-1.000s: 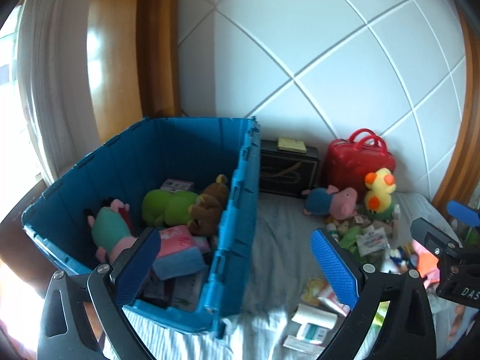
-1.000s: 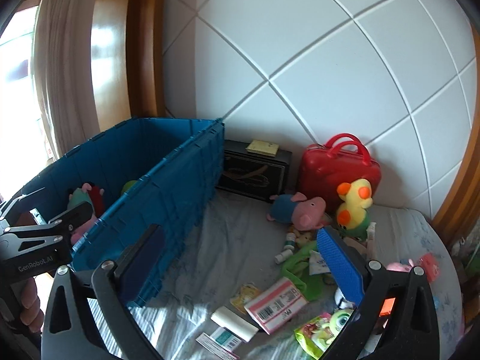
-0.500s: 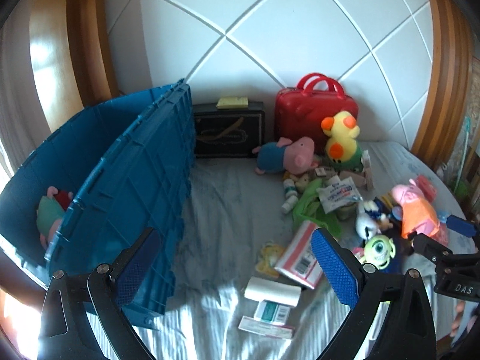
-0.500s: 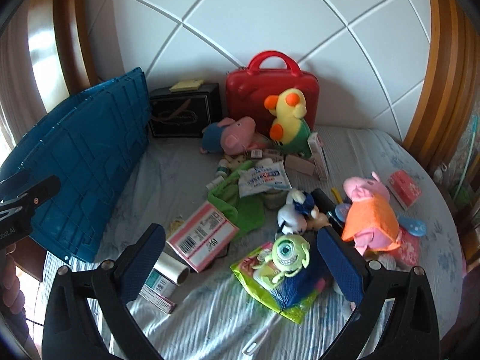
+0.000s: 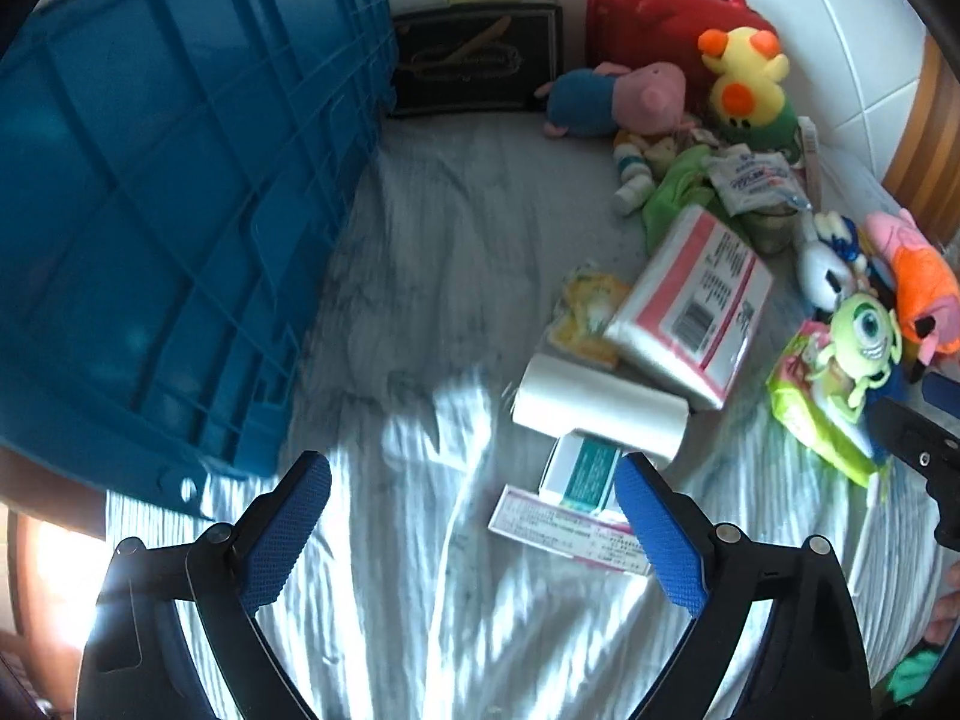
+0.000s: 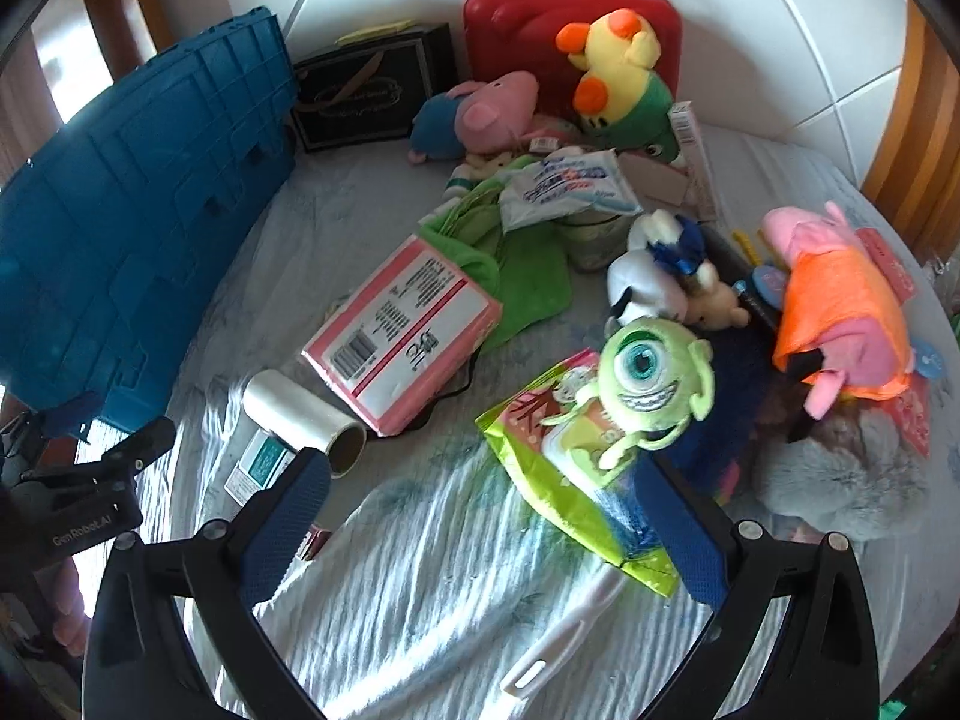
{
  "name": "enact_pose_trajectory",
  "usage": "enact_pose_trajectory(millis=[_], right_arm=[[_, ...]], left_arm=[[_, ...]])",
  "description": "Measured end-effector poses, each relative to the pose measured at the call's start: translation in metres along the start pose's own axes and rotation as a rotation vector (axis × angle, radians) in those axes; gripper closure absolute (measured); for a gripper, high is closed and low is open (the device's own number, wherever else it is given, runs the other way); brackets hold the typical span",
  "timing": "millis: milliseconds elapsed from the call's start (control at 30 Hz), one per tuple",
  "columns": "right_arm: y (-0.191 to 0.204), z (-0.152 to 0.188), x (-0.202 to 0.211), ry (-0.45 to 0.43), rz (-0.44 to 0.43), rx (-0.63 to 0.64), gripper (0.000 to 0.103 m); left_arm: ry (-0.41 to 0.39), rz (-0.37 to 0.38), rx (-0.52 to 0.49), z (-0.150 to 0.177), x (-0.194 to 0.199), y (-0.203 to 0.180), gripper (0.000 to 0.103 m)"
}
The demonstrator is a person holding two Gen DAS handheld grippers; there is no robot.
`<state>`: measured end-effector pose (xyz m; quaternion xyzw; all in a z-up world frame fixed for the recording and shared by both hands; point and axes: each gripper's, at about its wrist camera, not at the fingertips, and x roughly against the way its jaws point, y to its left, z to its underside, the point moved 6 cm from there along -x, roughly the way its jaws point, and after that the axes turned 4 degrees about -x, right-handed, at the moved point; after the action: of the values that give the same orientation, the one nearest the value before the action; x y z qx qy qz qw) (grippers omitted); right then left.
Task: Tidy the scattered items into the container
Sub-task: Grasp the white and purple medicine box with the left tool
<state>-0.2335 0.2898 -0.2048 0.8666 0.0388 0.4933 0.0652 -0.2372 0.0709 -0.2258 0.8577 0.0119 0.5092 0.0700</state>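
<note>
The blue crate (image 5: 180, 192) stands at the left of the bed; it also shows in the right wrist view (image 6: 132, 204). My left gripper (image 5: 474, 516) is open and empty, low over the sheet, near a white roll (image 5: 600, 408) and a teal box (image 5: 582, 468). My right gripper (image 6: 480, 516) is open and empty, just in front of the green one-eyed plush (image 6: 648, 378) lying on a green packet (image 6: 564, 480). A pink pack (image 6: 402, 330) lies left of it. A white plastic tool (image 6: 564, 642) lies between the right jaws.
Scattered at the right: a pig plush in orange (image 6: 840, 312), a white and blue plush (image 6: 654, 264), a green cloth (image 6: 516, 264), a wipes pack (image 6: 564, 186). At the back: a duck plush (image 6: 618, 78), a blue pig plush (image 6: 474, 114), a red case (image 6: 540, 18), a black box (image 6: 372, 90).
Both grippers have swung right from the crate and dropped low toward the scattered items on the bed. Both stay open and empty.
</note>
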Motion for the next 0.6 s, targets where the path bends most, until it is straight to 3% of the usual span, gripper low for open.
enact_pose_trajectory(millis=[133, 233, 333, 367, 400, 433, 533, 600], right_arm=[[0.013, 0.012, -0.035, 0.083, -0.087, 0.118, 0.000], [0.010, 0.014, -0.046, 0.099, -0.131, 0.199, 0.000], [0.003, 0.019, -0.048, 0.106, -0.161, 0.292, 0.000], [0.001, 0.021, -0.049, 0.111, -0.166, 0.318, 0.000], [0.002, 0.022, -0.052, 0.122, -0.180, 0.337, 0.000], [0.003, 0.023, -0.054, 0.132, -0.194, 0.355, 0.004], [0.014, 0.025, -0.058, 0.154, -0.246, 0.395, 0.028], [0.028, 0.029, -0.064, 0.172, -0.286, 0.421, 0.032]], left_arm=[[0.049, -0.032, 0.139, 0.033, -0.015, -0.009, 0.008], [0.063, -0.013, 0.258, 0.054, -0.023, -0.034, 0.012], [0.081, -0.036, 0.334, 0.066, -0.036, -0.050, 0.021], [0.086, -0.037, 0.358, 0.068, -0.041, -0.052, 0.033], [0.089, -0.035, 0.382, 0.070, -0.046, -0.053, 0.033], [0.084, -0.047, 0.402, 0.071, -0.047, -0.051, 0.036], [0.079, -0.153, 0.416, 0.076, -0.041, -0.034, 0.044], [0.098, -0.198, 0.426, 0.082, -0.040, -0.019, 0.045]])
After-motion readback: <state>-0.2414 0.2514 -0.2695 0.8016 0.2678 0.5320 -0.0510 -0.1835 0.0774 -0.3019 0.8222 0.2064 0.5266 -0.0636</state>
